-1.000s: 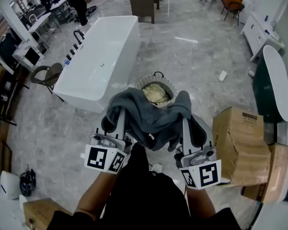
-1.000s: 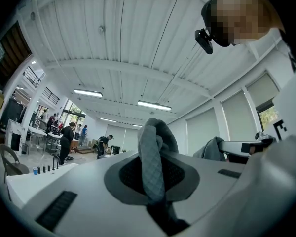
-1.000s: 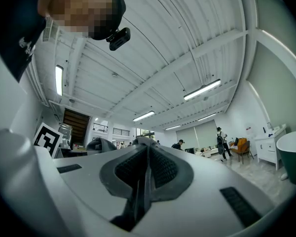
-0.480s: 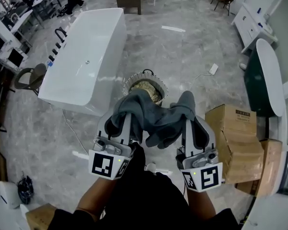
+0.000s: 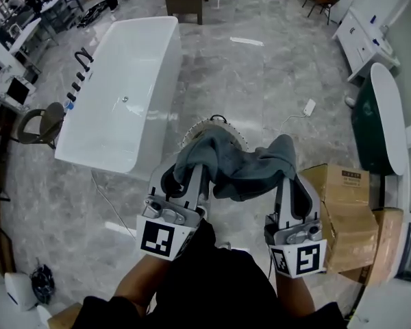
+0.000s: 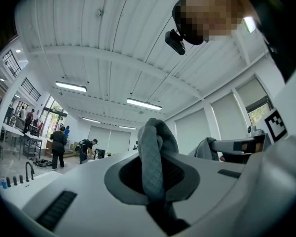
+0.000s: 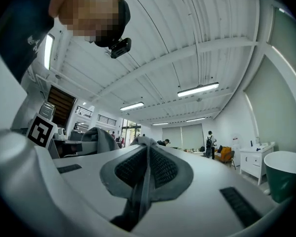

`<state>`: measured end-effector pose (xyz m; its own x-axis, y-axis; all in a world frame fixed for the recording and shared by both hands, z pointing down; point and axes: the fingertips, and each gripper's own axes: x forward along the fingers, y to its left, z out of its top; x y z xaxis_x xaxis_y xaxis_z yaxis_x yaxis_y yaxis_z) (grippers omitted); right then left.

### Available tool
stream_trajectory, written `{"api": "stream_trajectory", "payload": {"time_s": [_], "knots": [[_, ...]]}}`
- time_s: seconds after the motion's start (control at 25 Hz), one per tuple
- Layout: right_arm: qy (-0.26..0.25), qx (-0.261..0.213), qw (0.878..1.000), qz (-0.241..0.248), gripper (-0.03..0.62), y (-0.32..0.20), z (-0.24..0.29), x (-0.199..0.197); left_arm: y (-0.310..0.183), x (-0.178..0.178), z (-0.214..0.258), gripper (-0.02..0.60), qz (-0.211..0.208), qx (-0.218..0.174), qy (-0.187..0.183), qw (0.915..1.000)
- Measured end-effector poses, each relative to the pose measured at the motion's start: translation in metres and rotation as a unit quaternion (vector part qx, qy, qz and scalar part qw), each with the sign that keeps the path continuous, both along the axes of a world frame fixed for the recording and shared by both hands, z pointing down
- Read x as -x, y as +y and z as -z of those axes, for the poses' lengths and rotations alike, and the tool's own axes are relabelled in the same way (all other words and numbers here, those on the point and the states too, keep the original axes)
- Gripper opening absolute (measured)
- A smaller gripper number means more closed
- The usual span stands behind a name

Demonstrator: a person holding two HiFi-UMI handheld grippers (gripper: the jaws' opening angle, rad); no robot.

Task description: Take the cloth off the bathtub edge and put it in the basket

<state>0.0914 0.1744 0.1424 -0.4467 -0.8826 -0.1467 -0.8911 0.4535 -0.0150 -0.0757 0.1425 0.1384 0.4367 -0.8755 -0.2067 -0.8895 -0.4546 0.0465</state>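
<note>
The left gripper (image 5: 190, 177) and right gripper (image 5: 288, 178) are each clenching an end of the grey cloth (image 5: 241, 166), which is sagging between their jaws. The carrying step is underway. The next move is likely calling for reaching over the basket (image 5: 219, 121) just beyond the jaw tips, then releasing.

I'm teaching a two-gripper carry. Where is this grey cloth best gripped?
At its two bunched ends, from below, as now: left gripper and right gripper each pinch a fold in their jaws, and the cloth drapes slack between them.
</note>
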Motion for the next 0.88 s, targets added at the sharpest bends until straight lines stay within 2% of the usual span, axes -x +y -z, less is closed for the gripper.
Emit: {"api": "stream_trajectory", "payload": {"time_s": [0.24,0.4,0.48,0.56,0.72,0.88], "knots": [[-0.004,0.009,1.0,-0.026,0.037,-0.058,-0.003,0.023,-0.045,0.029,0.002,0.041,-0.039,-0.018,-0.003,0.9991],[-0.011,0.008,0.999,-0.034,0.037,-0.094,0.001,0.044,-0.082,0.059,0.0,0.041,-0.041,-0.013,0.021,0.9989],[-0.012,0.007,0.999,-0.034,0.037,-0.108,0.001,0.055,-0.097,0.07,0.001,0.041,-0.042,-0.022,0.034,0.9983],[-0.008,0.012,0.999,-0.029,0.037,-0.122,-0.002,0.064,-0.11,0.079,0.002,0.041,-0.038,-0.033,0.048,0.9976],[0.011,0.02,1.0,-0.003,0.037,-0.14,-0.005,0.081,-0.128,0.084,-0.01,0.041,-0.031,-0.017,0.066,0.9972],[0.002,0.009,1.0,0.015,0.037,-0.158,0.006,0.09,-0.149,0.093,-0.009,0.041,-0.02,-0.014,0.078,0.9967]]}}
